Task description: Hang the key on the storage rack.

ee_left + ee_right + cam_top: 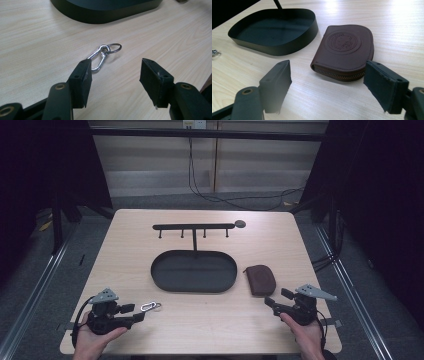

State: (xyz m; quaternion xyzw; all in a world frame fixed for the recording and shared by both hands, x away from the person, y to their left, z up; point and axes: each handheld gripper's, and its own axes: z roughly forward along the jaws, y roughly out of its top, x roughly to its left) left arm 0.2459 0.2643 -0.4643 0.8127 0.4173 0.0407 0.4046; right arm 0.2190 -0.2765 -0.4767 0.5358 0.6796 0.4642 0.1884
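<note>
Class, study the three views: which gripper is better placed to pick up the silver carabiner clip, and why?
Left. The left gripper sits just beside the carabiner clip, jaws open and pointing at it. The right gripper faces the brown pouch across the table.

I'm looking into what reads as a lab or recording studio rather than a home. I'm seeing a bare wooden table (200, 320) standing alone on grey carpet (35, 270), black curtains (385, 195) hanging down both sides, metal rails (30, 290) running along the floor, and a black cable (192, 175) trailing from a wall socket (194, 124) behind.
</note>
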